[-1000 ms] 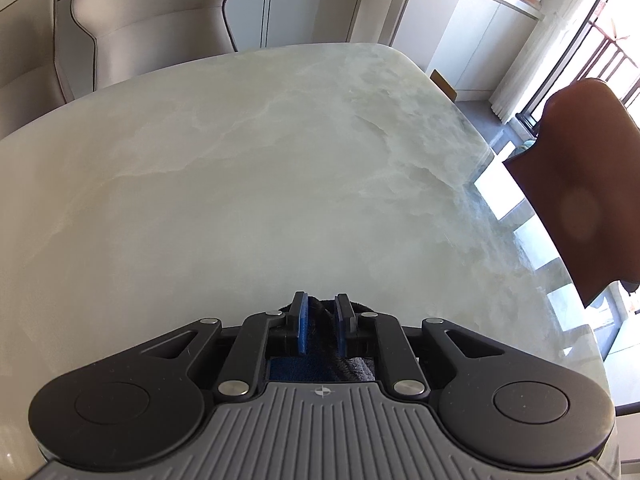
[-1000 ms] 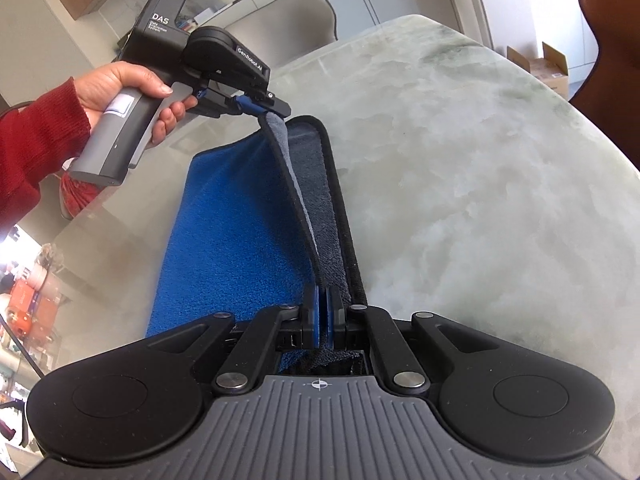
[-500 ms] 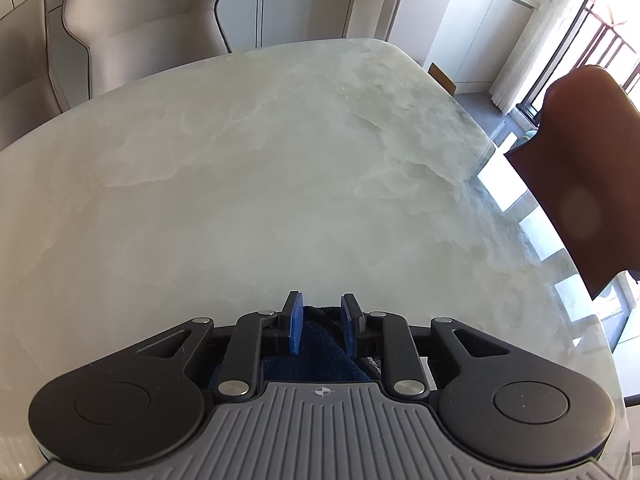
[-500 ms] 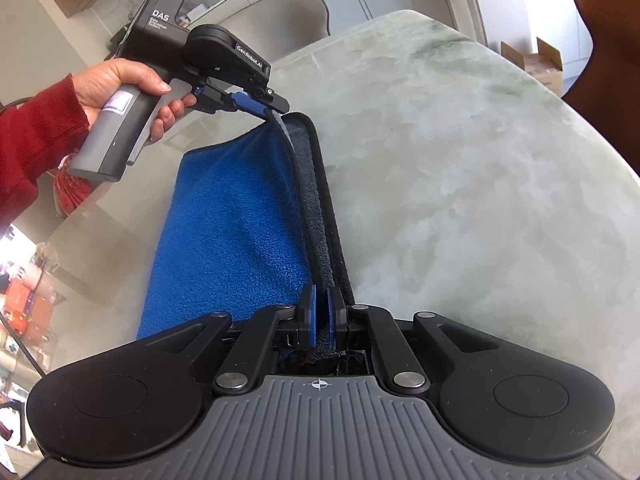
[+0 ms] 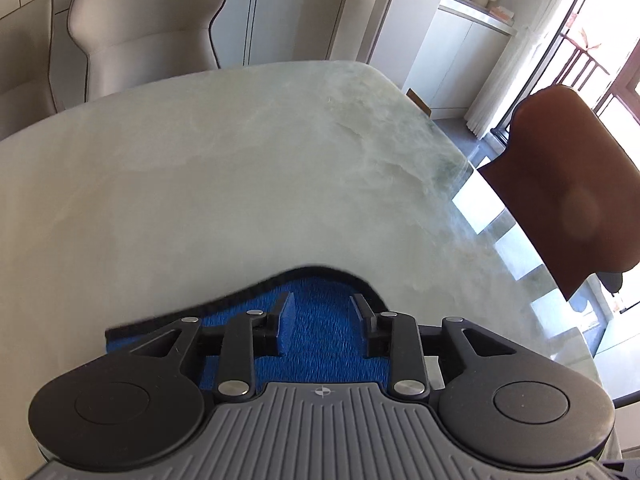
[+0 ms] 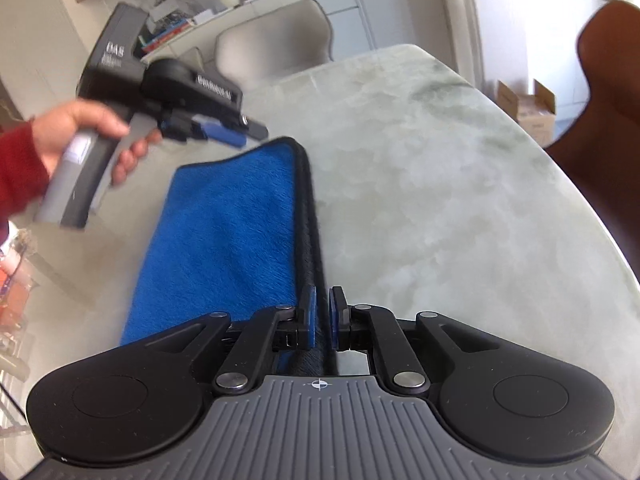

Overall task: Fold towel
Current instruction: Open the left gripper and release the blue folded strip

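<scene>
The blue towel [image 6: 224,240] with a black hem lies folded flat on the marble table [image 6: 440,208]. Its far corner shows in the left wrist view [image 5: 320,336] below my fingers. My left gripper [image 5: 322,322] is open and empty, raised just above that corner; it also shows in the right wrist view [image 6: 240,136], held by a hand in a red sleeve. My right gripper [image 6: 322,316] is slightly open, its jaws apart on either side of the towel's near hem without pinching it.
Beige chairs [image 5: 144,28] stand at the table's far side. A brown chair [image 5: 572,200] stands at the right edge. A cardboard box [image 6: 528,104] sits on the floor beyond the table.
Both grippers have opened and let go of the towel edge. The lifted fold has dropped flat onto the table. My left gripper has lifted up and away.
</scene>
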The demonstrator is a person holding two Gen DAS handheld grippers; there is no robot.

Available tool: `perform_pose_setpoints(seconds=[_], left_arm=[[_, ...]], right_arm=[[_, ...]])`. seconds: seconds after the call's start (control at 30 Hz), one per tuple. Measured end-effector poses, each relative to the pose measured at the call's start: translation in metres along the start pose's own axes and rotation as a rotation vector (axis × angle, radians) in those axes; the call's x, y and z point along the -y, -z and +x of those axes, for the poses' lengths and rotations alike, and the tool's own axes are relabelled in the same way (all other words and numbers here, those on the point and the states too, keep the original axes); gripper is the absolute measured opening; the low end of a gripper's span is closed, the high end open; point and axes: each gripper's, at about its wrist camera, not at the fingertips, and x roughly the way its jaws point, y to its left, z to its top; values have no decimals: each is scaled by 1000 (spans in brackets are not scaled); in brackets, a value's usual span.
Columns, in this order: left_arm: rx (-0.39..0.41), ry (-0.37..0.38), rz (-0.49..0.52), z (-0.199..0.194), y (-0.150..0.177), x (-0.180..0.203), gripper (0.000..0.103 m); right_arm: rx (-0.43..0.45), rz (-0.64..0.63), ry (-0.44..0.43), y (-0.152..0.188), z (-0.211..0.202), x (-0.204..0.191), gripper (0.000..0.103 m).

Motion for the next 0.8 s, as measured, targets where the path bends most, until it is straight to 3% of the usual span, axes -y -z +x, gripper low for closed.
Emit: perform_pose_setpoints(seconds=[0.2,0.3,0.43,0.5,0.57,0.67,0.8], left_arm=[[-31,-16,22,-18,63,1,37],[-17,-27,35,-30,84,2,41],[37,-37,12,-58,96,3,42],[77,-31,-1,-78,106,2,44],[100,-47,-9,-93,118,2,49],[98,-89,-49,-112,145,-3,50],[25,-87,-180,-121,181,-15,50]], right_arm=[[-55,-107,-100,5,13,-25,10],[-105,-95,-67,11,23,-26,12],[-99,-84,-44,9,20,-21,14],[-89,-90,-29,7,16,-20,28],[-79,-105,-5,6,8,-18,32],[-72,-129,14,7,-1,-17,32],[-83,-141,20,13,-10,-18,33]])
